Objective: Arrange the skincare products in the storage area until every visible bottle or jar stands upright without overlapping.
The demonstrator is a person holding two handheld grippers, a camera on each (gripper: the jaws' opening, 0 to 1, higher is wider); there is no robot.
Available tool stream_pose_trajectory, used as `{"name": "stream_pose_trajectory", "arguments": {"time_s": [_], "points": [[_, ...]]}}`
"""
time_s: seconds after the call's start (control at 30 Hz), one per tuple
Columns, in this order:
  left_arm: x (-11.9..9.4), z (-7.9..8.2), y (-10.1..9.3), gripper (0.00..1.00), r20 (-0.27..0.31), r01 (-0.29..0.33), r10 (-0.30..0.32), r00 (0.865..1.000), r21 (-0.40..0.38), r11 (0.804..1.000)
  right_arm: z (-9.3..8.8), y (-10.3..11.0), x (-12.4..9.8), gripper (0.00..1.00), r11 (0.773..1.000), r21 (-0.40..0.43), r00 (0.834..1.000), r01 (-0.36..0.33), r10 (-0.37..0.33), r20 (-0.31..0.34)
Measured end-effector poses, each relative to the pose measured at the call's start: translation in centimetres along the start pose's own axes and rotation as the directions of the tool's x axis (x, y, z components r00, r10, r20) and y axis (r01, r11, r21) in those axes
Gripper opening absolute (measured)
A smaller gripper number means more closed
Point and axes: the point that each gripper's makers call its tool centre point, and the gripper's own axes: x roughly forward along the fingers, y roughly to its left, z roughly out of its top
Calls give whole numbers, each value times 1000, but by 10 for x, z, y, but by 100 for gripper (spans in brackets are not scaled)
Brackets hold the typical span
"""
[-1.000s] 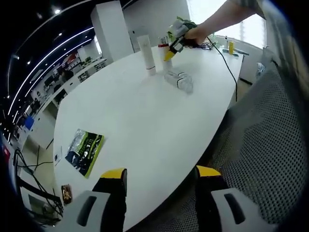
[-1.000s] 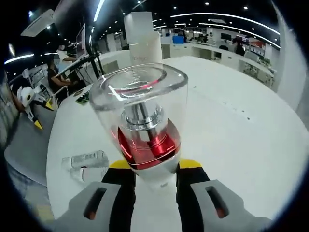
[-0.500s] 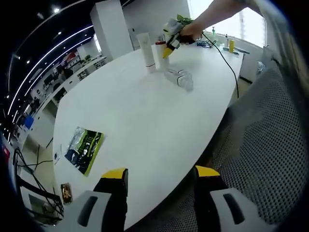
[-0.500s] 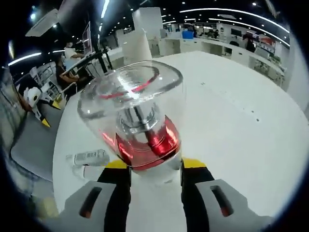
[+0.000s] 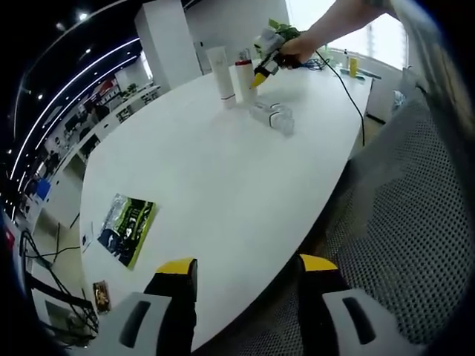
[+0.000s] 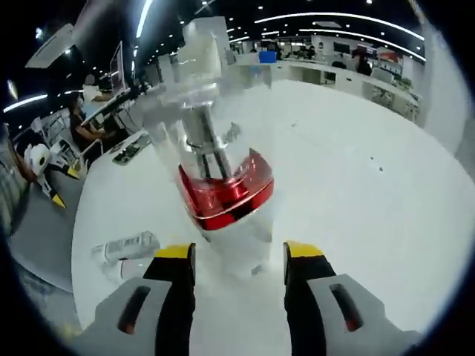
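The right gripper point(image 6: 239, 256) stood a clear-capped bottle with a red collar point(image 6: 223, 185) beside the tall white tube point(image 5: 220, 73) on the table point(image 5: 223, 170), its jaws spread and appearing just clear of the bottle. The left gripper point(image 5: 245, 268) waited open and empty at the near edge. Backing straight off would likely keep the bottle upright before the two toppled bottles point(image 5: 272, 117) nearby were tackled.
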Motion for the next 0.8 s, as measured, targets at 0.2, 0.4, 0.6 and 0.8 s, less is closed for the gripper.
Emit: {"name": "stream_pose_trajectory", "arguments": {"time_s": [0.2, 0.4, 0.6, 0.8], "points": [[0, 0, 1, 55, 0, -1, 1, 1000, -3, 1000, 4, 18, 1, 29, 996, 49, 997, -74, 73, 21], [-1, 0, -1, 54, -1, 4, -4, 1000, 10, 1000, 10, -5, -4, 28, 991, 103, 995, 83, -89, 48], [-1, 1, -1, 54, 3, 0, 0, 1000, 29, 1000, 6, -9, -11, 28, 935, 218, 953, 281, -298, 47], [-1, 1, -5, 54, 2, 14, -15, 1000, 51, 999, -2, -11, -18, 28, 808, 370, 875, 459, -482, -31]]}}
